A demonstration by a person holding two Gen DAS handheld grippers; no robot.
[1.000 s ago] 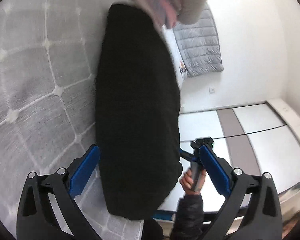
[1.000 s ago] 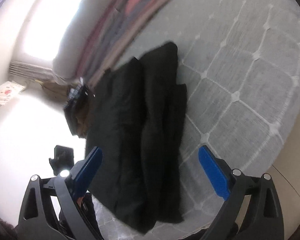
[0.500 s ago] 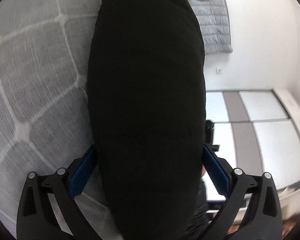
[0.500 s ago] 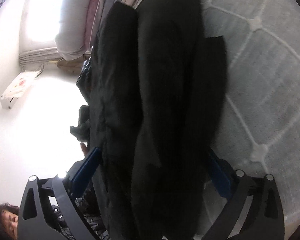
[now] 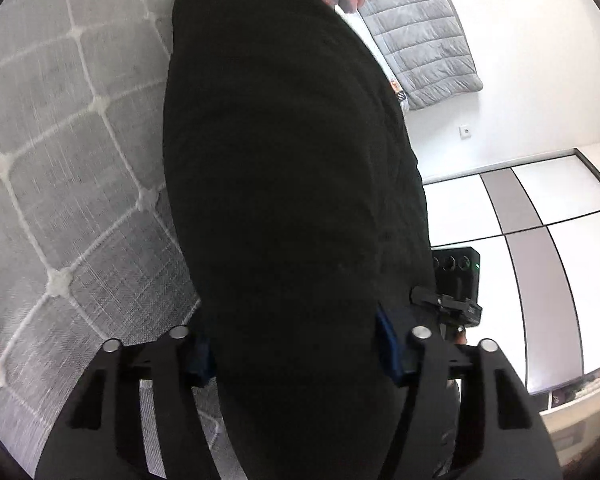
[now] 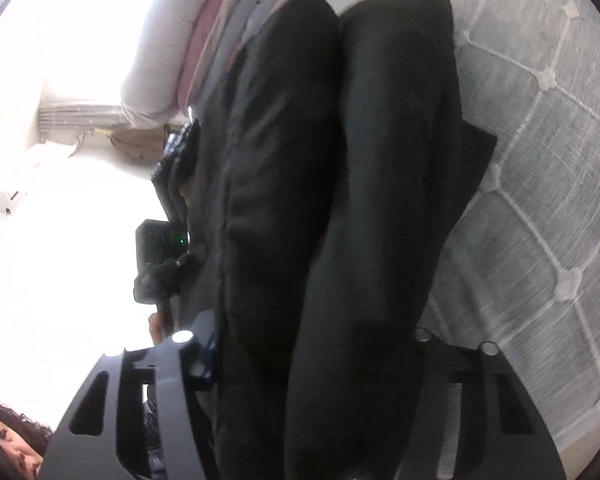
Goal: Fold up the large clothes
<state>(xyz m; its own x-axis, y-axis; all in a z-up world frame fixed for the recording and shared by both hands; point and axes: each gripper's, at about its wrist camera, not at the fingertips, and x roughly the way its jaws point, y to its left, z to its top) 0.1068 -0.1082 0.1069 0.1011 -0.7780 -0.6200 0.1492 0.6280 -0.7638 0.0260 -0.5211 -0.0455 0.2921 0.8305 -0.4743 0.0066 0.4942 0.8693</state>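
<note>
My left tool and right tool each clamp the folded black garment over the grey quilted bed.

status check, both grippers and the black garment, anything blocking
Left gripper shut on black garment. Right gripper also clamped on it, folded bundle on the grey quilted bed. Stack of folded clothes just beyond; nothing blocking.
</note>
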